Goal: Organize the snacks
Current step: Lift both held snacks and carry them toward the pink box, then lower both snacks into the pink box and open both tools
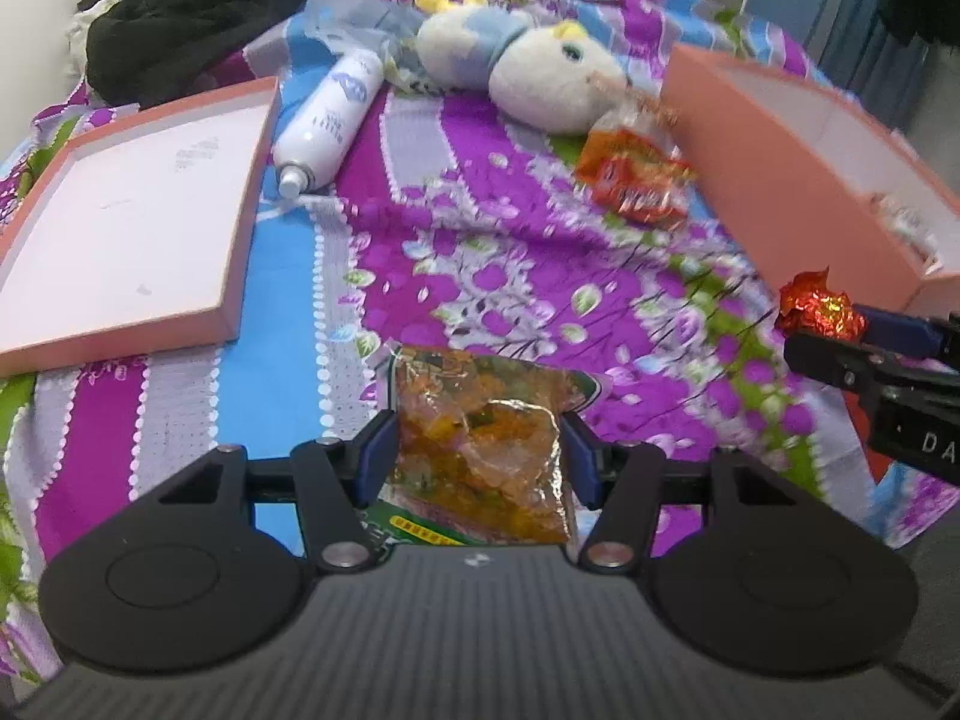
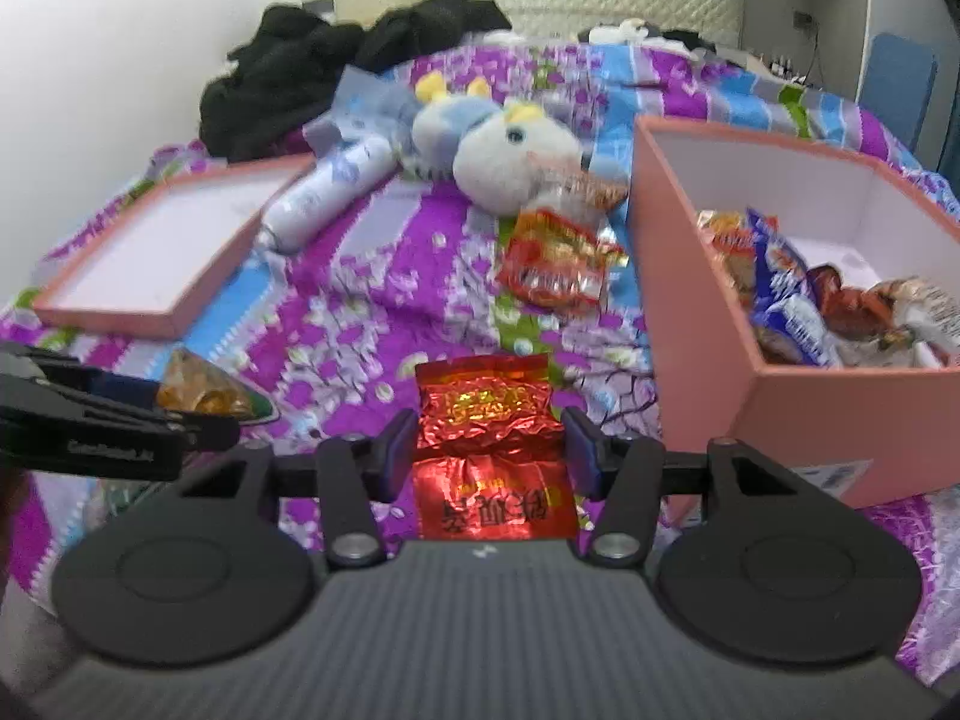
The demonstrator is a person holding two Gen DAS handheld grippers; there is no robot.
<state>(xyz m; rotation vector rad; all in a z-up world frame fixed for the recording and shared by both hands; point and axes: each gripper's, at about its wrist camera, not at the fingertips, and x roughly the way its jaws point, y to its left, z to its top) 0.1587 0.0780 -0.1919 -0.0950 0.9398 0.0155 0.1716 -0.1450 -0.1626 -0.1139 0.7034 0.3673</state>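
Observation:
In the left wrist view my left gripper [image 1: 477, 444] is shut on a clear snack packet [image 1: 480, 420] with orange contents and green print, held above the bedspread. My right gripper [image 2: 489, 438] is shut on a crinkled red foil packet [image 2: 489, 414], its pads pressing both sides. Each gripper shows at the edge of the other's view: the right gripper [image 1: 840, 330] with the red foil packet [image 1: 819, 309], the left gripper [image 2: 150, 402] with the clear packet [image 2: 204, 396]. An open pink box [image 2: 780, 408] to the right holds several snacks. One red-orange snack packet [image 2: 558, 264] lies on the bed beside it.
The pink box lid [image 2: 150, 252] lies upturned at the left. A white spray bottle [image 2: 324, 198] and a plush toy [image 2: 498, 162] lie behind the middle of the floral bedspread [image 2: 372, 300]. Black clothes [image 2: 360, 54] are heaped at the far side.

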